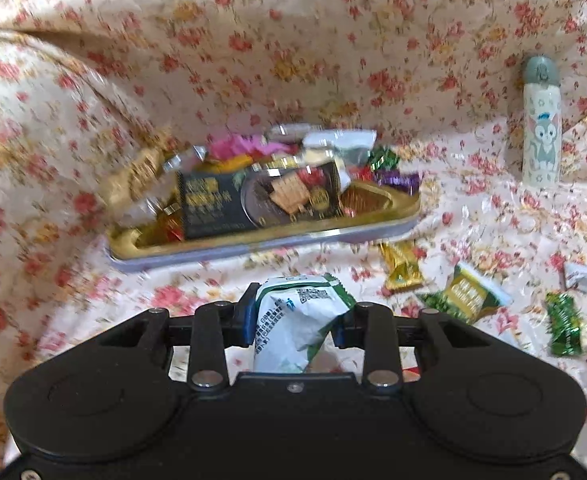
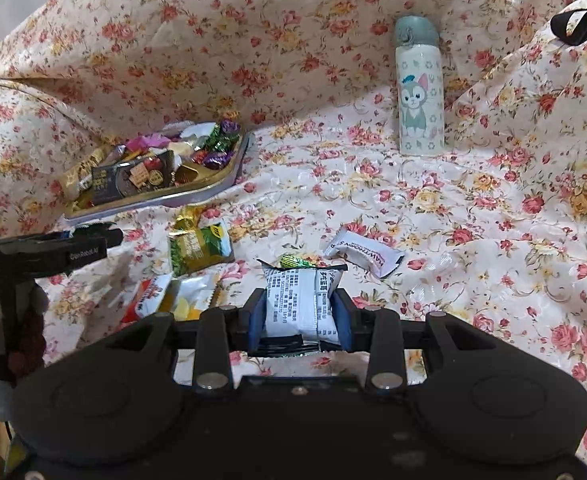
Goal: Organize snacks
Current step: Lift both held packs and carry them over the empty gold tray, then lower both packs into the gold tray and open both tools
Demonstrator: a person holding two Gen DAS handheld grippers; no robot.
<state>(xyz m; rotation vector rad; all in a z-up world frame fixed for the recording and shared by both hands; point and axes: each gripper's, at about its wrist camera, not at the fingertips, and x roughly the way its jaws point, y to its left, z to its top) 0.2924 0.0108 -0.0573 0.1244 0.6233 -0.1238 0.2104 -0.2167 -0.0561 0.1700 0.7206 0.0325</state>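
Left gripper pinches green-white snack packet.

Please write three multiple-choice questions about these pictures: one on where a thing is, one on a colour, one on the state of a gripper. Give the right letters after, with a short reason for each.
1. Where does the bottle stand relative to the tray?
A. On the tray
B. On the cloth, to the right of the tray
C. In the left gripper

2. What colour is the cap of the bottle?
A. Red
B. Grey-green
C. Black

3. What is the state of the right gripper?
A. Open and empty
B. Shut on a white packet
C. Shut on the bottle

Answers:
1. B: the bottle stands upright on the floral cloth, apart from the gold tray.
2. B: the cap is grey-green above a pale body.
3. B: the right gripper clamps a white packet between its blue pads.
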